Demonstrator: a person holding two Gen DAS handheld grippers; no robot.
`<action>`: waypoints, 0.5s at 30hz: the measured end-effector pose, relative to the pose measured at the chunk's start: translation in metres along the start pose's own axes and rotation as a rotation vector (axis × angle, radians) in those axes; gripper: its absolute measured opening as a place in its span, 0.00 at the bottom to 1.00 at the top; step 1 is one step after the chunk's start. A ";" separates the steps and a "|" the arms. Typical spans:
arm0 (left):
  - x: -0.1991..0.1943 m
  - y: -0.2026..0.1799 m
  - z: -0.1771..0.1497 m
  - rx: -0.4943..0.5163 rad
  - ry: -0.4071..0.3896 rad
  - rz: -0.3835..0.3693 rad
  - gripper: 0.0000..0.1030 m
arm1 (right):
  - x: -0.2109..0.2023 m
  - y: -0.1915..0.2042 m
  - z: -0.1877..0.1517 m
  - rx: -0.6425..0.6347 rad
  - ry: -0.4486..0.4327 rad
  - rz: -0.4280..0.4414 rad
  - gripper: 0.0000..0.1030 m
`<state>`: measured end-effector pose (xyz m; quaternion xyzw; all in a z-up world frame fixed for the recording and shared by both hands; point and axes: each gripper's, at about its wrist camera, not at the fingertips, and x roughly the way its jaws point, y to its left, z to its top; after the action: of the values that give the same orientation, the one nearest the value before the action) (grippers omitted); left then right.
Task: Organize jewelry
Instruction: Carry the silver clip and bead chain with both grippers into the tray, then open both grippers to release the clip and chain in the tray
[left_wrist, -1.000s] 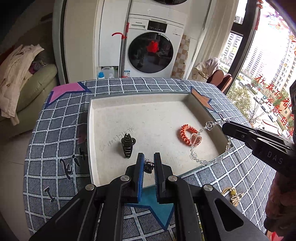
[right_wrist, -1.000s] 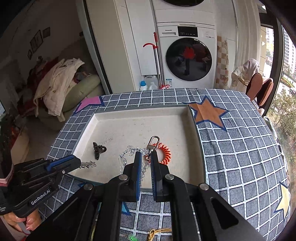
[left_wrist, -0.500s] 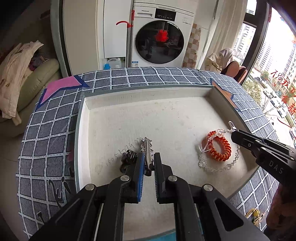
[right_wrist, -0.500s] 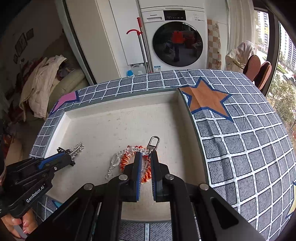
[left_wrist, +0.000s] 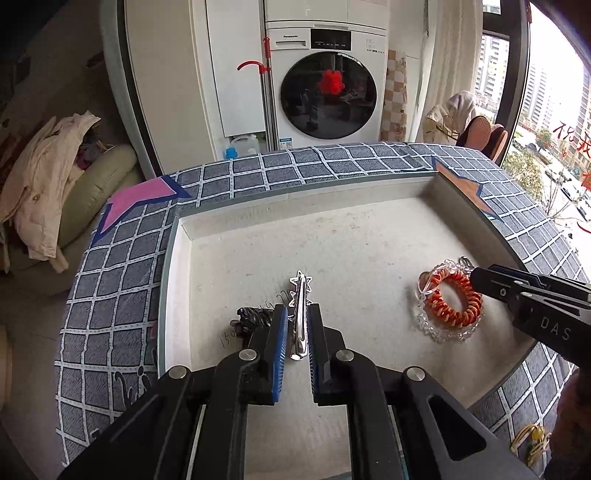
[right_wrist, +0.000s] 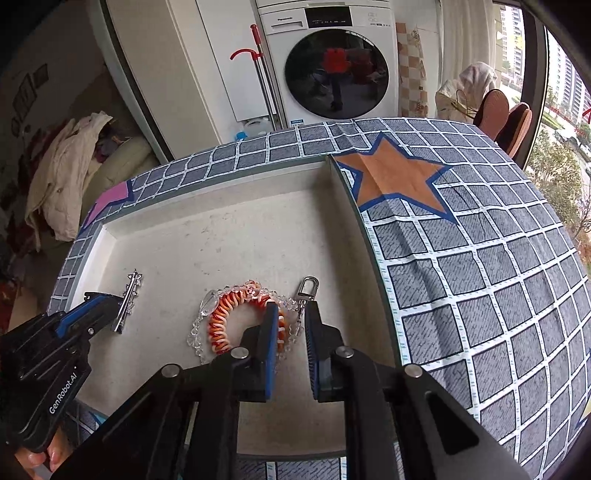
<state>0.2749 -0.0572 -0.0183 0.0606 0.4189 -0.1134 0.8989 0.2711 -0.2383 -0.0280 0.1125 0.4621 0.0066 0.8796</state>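
A shallow white tray (left_wrist: 236, 229) lies on the checked tablecloth. My left gripper (left_wrist: 297, 308) is shut on a silver star hair clip (left_wrist: 301, 291), held low over the tray's near left part. A black claw clip (left_wrist: 251, 319) lies just left of its fingers. My right gripper (right_wrist: 291, 306) is low over the tray's right side. Its jaws are opening, and the crystal bead chain (right_wrist: 306, 291) with a metal clasp lies loose between them. The chain rests around an orange coil bracelet (right_wrist: 221, 325) on the tray floor. The right wrist view also shows the left gripper (right_wrist: 107, 301) with the clip (right_wrist: 129, 295).
The grey-blue checked cloth (right_wrist: 480, 277) with an orange star covers the table right of the tray wall (right_wrist: 354, 221). A yellow trinket (left_wrist: 532, 443) lies on the cloth near the front right. A washing machine (left_wrist: 325, 99) and a sofa with clothes (left_wrist: 55, 177) stand behind.
Both grippers came down into the tray. The right jaws parted from the bead chain, which now lies by the orange coil. The left gripper carried the silver clip past the black claw clip.
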 end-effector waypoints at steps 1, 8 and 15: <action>-0.003 0.000 0.001 -0.003 -0.010 0.002 0.30 | -0.002 0.000 0.000 0.004 -0.002 0.007 0.53; -0.019 0.003 -0.003 -0.015 -0.035 0.004 0.30 | -0.025 0.007 -0.003 -0.006 -0.049 0.030 0.56; -0.035 0.010 -0.020 -0.037 -0.018 0.006 0.30 | -0.047 0.015 -0.014 -0.001 -0.063 0.053 0.56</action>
<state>0.2412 -0.0383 -0.0040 0.0443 0.4127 -0.1037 0.9039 0.2341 -0.2270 0.0055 0.1243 0.4312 0.0268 0.8933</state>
